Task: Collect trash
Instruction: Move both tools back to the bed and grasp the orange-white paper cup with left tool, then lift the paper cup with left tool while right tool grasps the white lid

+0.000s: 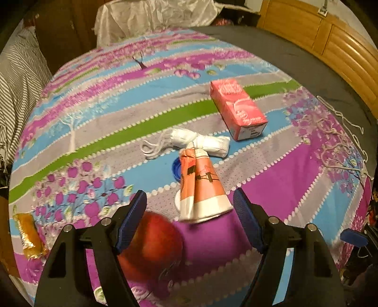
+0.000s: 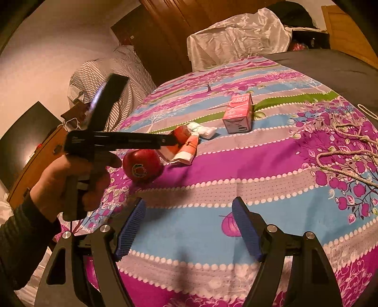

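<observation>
Hiding behind crushed cup (image 1: 200, 186): blue lid (image 1: 176, 168) (mostly covered).

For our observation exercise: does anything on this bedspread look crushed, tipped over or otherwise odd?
Yes. The orange paper cup lies squashed flat on its side, the pink carton lies tipped over behind it, and a whole red apple sits among the rubbish, looking undamaged.

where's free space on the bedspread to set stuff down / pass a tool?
Free: the stretch under the right tool, from the apple across to the rope; also the far half beyond the pink carton, up to the white sheet. Crowded: mid-bed, where apple, flattened orange cup, white bundle, blue lid and left tool cluster.
</observation>
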`<move>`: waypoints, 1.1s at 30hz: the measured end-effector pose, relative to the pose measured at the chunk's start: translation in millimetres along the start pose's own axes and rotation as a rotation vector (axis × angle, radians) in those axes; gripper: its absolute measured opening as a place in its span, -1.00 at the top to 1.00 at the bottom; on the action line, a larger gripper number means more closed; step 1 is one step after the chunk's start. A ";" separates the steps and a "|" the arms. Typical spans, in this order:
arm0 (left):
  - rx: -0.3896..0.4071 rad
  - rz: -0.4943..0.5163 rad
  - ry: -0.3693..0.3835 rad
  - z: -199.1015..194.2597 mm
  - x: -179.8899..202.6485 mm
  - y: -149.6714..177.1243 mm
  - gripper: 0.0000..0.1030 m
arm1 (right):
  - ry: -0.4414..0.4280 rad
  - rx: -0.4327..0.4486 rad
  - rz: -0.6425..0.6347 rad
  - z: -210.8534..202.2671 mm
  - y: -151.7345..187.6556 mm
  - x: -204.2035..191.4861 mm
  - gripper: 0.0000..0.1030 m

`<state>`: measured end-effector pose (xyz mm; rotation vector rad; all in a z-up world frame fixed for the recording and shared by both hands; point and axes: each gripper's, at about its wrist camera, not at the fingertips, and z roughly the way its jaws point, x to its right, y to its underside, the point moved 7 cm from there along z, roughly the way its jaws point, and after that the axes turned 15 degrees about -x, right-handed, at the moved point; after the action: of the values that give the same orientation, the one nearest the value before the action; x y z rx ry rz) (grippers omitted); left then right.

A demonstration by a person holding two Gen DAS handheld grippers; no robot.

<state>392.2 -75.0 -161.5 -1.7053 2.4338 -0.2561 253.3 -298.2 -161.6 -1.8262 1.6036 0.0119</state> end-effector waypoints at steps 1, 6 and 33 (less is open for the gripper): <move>-0.018 0.007 -0.002 6.2 2.6 -1.2 -0.16 | -0.002 0.000 0.000 1.0 -1.5 1.1 -0.48; -0.056 -0.001 0.008 22.6 6.6 -2.7 0.77 | 0.007 -0.001 -0.013 7.4 -10.4 3.5 -0.48; 0.227 -0.343 0.026 -67.6 -130.5 47.7 0.82 | 0.148 -0.255 -0.345 176.1 -104.8 -40.3 -0.06</move>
<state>377.3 67.0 -102.6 -2.0087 2.0216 -0.5754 410.2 -176.6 -226.6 -2.3316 1.4131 -0.0800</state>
